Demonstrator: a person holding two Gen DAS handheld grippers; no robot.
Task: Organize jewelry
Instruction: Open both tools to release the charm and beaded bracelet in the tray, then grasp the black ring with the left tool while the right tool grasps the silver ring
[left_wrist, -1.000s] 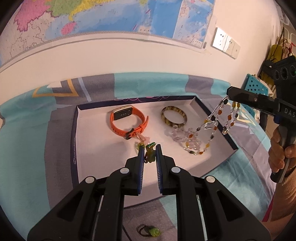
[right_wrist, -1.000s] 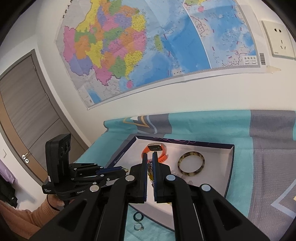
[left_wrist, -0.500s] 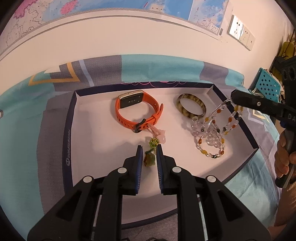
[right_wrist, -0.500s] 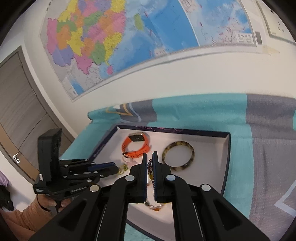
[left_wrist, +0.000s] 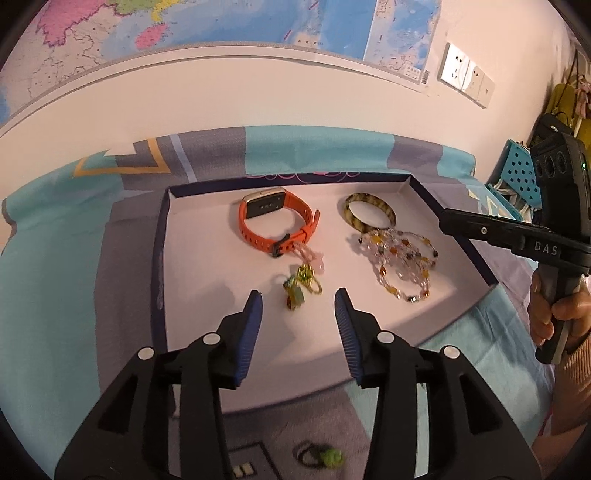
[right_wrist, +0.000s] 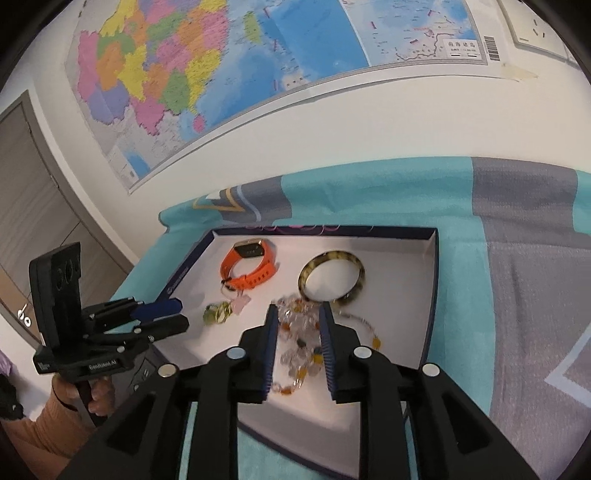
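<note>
A shallow white tray with a dark rim (left_wrist: 159, 258) (right_wrist: 430, 295) lies on the cloth. In it are an orange watch (left_wrist: 277, 225) (right_wrist: 249, 267), a mottled bangle (left_wrist: 369, 214) (right_wrist: 332, 278), a green and gold charm with a pink piece (left_wrist: 301, 286) (right_wrist: 218, 312) and a beaded necklace (left_wrist: 400, 258) (right_wrist: 295, 354). My left gripper (left_wrist: 297, 295) (right_wrist: 181, 314) hovers over the charm; its jaws are opening and the pads are clear of it. My right gripper (right_wrist: 299, 310) (left_wrist: 447, 218) is over the necklace heap, jaws opening, pads not pressing the beads.
A teal and grey cloth (left_wrist: 55, 295) covers the surface up to the wall with a map. A dark hair tie with a green bead (left_wrist: 319, 456) lies on the cloth in front of the tray. A blue perforated basket (left_wrist: 517, 173) stands at the far right.
Both grippers went from shut to open. The charm left the left jaws and lies on the tray floor. The necklace, which hung from the right jaws, now lies in a heap.
</note>
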